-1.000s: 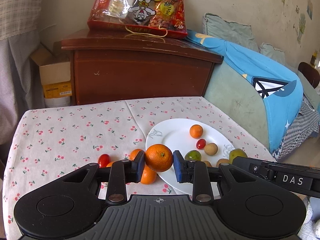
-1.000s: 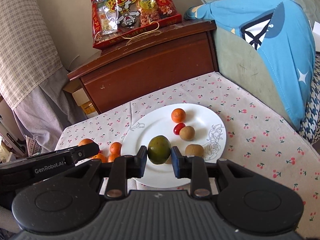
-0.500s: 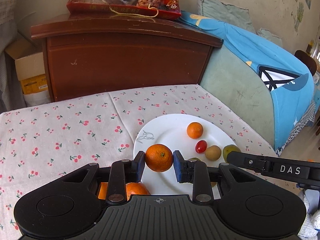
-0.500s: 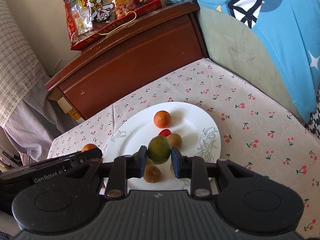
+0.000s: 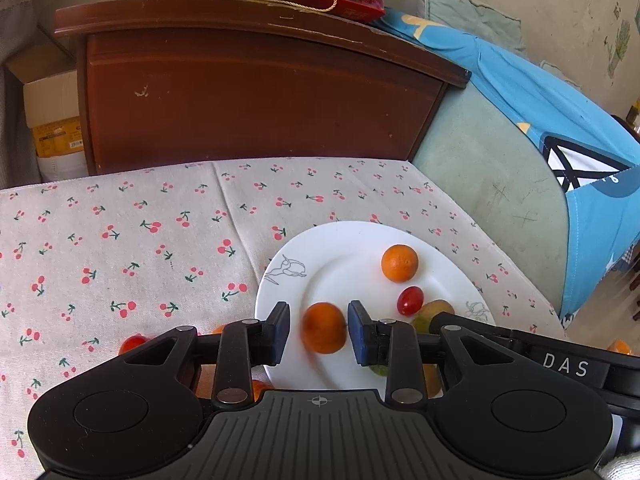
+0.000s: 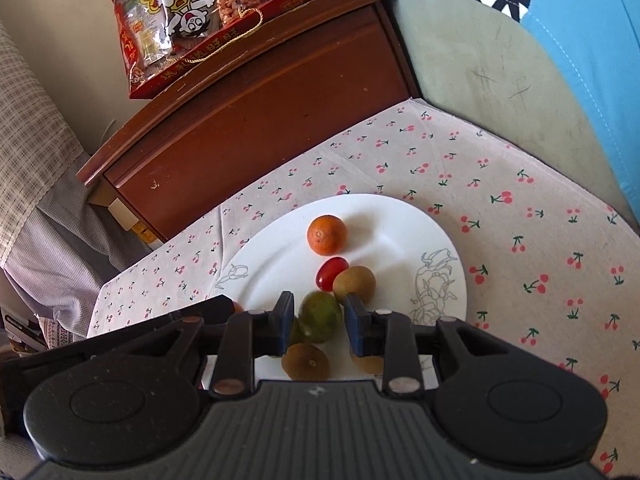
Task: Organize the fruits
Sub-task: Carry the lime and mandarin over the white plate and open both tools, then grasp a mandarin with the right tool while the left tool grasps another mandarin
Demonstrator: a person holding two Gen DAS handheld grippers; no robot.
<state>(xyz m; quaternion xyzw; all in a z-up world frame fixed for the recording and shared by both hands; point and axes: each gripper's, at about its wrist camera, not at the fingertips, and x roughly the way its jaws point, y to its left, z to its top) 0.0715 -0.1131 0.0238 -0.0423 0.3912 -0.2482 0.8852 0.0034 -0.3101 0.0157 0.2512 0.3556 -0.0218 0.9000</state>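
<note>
Looking along the left wrist view first, the left gripper has just been opening: its blue pads stand clear on both sides of a blurred orange, which sits low over the near part of the white plate, so I judge it released or on the point of landing. Already on the plate lie 1 smaller orange, 1 cherry tomato and a brownish fruit partly hidden by the other tool. Left of the plate, on the cherry-print tablecloth, a red tomato and at least 1 piece of orange fruit peek out behind the gripper's arms, so some fruit is not yet gathered; how many I cannot tell.

Turning to the right wrist view, the right gripper has a green fruit between its jaws, just above the plate's near side. A thin gap shows on each side of it, more clearly on the right, so the grip looks let go rather than pinching. Around it sit an orange, a tomato, a brown kiwi-like fruit touching the tomato, and 2 more brown ones near the rim.

Judging from both views, most fruit is on the plate, these 2 are being delivered, and the strays to the left remain.
</note>
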